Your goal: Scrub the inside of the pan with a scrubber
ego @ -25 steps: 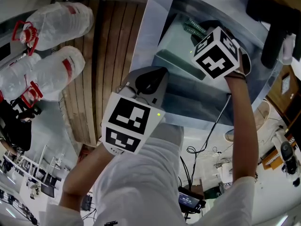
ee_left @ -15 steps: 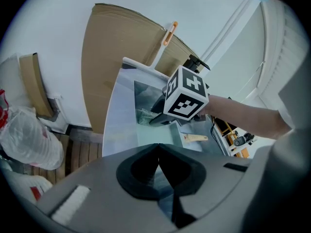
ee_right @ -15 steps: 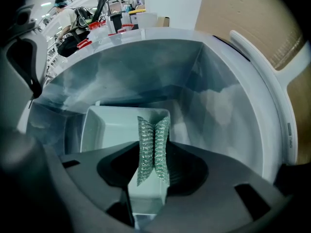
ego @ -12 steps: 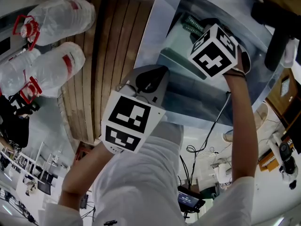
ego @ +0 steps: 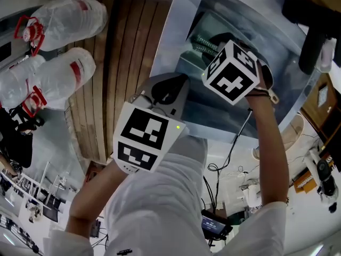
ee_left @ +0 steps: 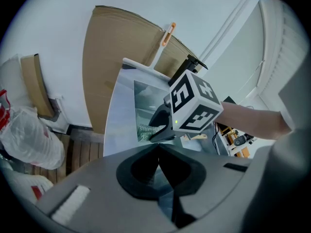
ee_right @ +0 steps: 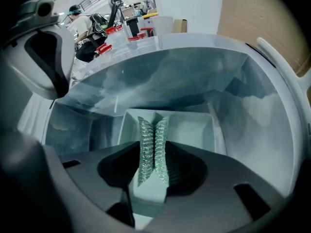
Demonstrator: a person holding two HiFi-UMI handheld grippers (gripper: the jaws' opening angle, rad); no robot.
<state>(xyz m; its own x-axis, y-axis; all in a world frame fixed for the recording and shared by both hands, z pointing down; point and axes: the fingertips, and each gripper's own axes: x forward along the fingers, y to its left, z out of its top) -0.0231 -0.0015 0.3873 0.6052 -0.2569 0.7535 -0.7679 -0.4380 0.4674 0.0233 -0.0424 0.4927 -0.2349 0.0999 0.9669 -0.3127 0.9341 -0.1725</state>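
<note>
While clamping scrubber (ee_right: 153, 147), R claw (ee_right: 153, 174) slid left over pan (ee_right: 190, 130).

Nothing here is actually readable. The left tongs' marker cube (ego: 143, 137) and the right tongs' marker cube (ego: 232, 73) only carry black-and-white square patterns (no letters or digits on any face I can see). The plastic bags (ego: 64, 20) have red bands on them, but if there's print it's too blurry to make out. Same for the little lit screen (ego: 213, 226) down low.
</note>
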